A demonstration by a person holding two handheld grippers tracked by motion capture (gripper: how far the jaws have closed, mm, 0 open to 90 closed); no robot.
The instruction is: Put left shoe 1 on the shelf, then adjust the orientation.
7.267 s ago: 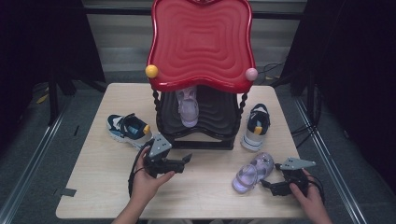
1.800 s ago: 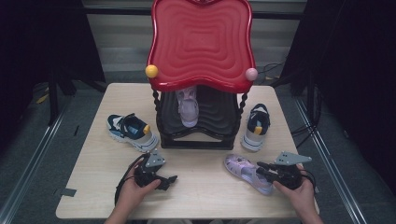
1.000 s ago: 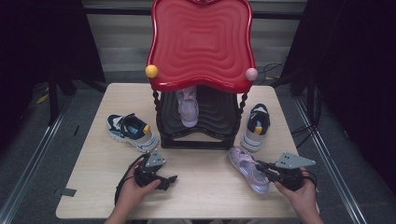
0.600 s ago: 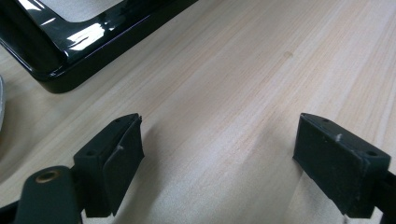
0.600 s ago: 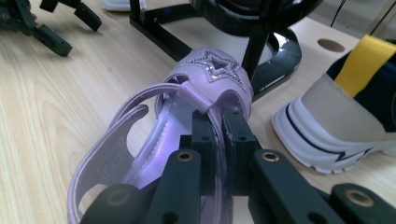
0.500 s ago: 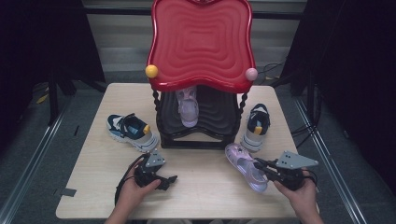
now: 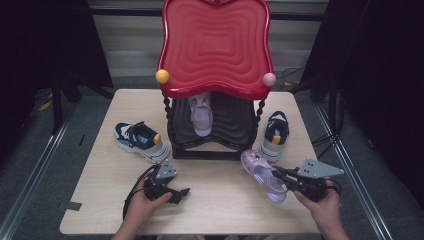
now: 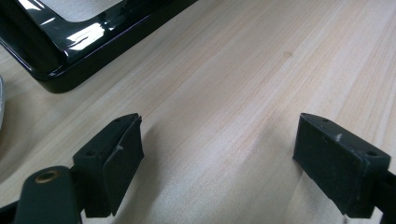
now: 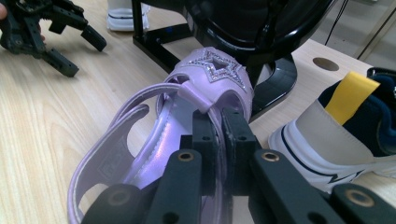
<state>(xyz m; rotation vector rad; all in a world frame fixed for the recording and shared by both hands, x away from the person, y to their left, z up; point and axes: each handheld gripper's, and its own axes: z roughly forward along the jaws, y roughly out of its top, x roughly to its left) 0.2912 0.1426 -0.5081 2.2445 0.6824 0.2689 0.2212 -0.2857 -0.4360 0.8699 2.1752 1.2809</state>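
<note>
Since the earlier frames we had swung the purple sandal [image 7: 263,174] round from the open table in front of us until its toe came close to the front right foot of the black shoe rack [image 7: 215,131], while our left hand had drawn back a little and settled. Our right gripper [image 7: 284,179] had its jaws pinched almost together on a strap of that sandal; in the right gripper view the two black pads met across the lilac band just behind the glittery star [image 9: 219,64] on the toe piece. The sandal lay on the table [image 7: 100,200] at a slant, toe towards the rack and heel towards our right hand [image 7: 325,207]. Just beyond it, to the right of the rack, stood a navy and white sneaker with a yellow heel tab [image 7: 274,134]. Our left gripper [image 7: 179,194] was held low over bare wood with its jaws spread wide and nothing between them, as the left gripper view showed, the glossy black base of the rack near its upper left. Farther out, a matching sneaker [image 7: 140,141] sat left of the rack, a second purple sandal [image 7: 201,114] rested on the rack's shelf, and the red wavy top [image 7: 216,45] rose above it all.
</note>
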